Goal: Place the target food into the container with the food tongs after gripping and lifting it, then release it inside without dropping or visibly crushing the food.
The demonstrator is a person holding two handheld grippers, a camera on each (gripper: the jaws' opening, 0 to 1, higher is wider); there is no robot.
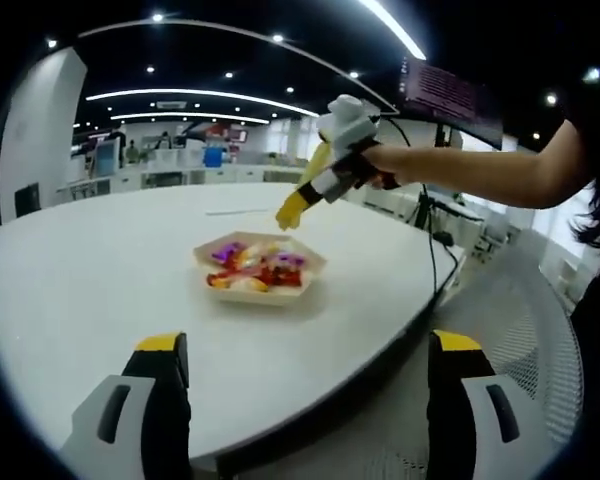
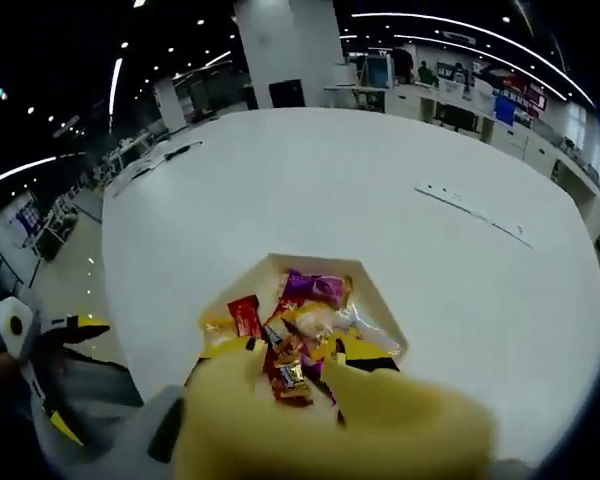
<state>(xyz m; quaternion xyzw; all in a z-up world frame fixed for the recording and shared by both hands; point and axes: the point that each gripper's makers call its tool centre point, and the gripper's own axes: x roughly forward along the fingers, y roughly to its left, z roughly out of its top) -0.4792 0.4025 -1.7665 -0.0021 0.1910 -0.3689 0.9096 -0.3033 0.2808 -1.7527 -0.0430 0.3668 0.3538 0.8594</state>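
From your left tool (image 1: pixel 310 400), its jaws wide apart above the near edge of the surface (image 1: pixel 90 260), you see the tray (image 1: pixel 261 266) of wrapped snacks (image 1: pixel 255 270) mid-surface. Your right tool (image 1: pixel 292 208) hovers just beyond the tray. Its own view looks straight down on the snacks (image 2: pixel 300 330), the yellow tips slightly parted and holding nothing. Bare surface rings the tray.
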